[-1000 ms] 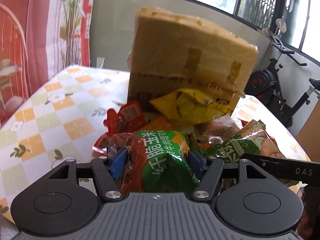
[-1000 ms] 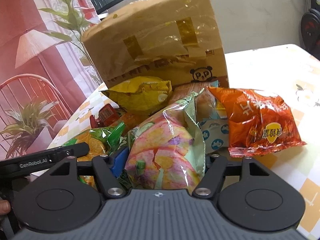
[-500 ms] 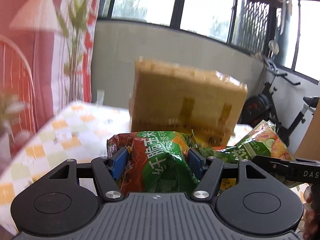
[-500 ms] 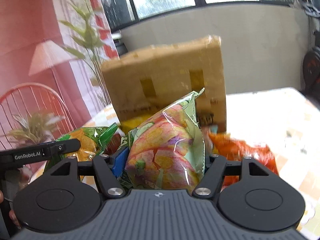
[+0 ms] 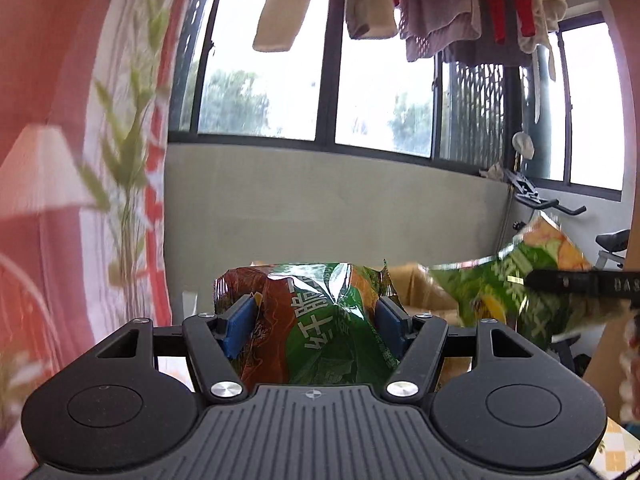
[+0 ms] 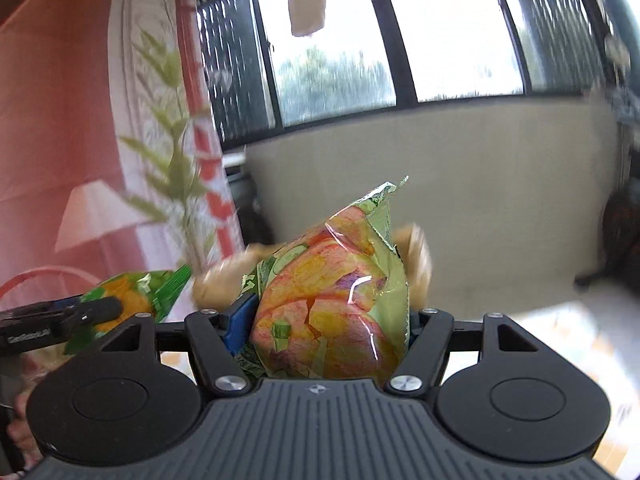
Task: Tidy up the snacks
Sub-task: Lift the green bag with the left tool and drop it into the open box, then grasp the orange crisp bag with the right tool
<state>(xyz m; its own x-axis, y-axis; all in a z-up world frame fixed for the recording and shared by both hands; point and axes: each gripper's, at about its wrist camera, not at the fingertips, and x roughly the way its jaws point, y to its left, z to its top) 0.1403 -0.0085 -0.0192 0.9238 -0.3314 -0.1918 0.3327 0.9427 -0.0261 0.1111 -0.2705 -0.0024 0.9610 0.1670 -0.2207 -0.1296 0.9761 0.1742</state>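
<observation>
My left gripper (image 5: 314, 322) is shut on a green and red snack bag (image 5: 320, 328) with white characters, its blue pads (image 5: 240, 330) pressing both sides. My right gripper (image 6: 328, 322) is shut on a pale green bag with pink and yellow chips printed on it (image 6: 340, 300). Both bags hang high in the air. The cardboard box (image 5: 416, 288) shows only as a strip behind the left bag, and as a blurred brown shape (image 6: 416, 256) behind the right bag. Each view catches the other gripper's bag at its edge: the pale green bag (image 5: 516, 284) and the green and red bag (image 6: 132, 296).
A grey low wall (image 5: 320, 200) and dark-framed windows fill the background, with laundry (image 5: 440, 8) hanging above. A pink printed curtain (image 5: 60, 160) stands on the left. An exercise bike (image 5: 560, 216) is at the right. A patch of the checked tablecloth (image 5: 616, 452) shows bottom right.
Both grippers rose with their bags and tilted up. The snack pile and tabletop dropped out of sight, and the box sank low in both views.
</observation>
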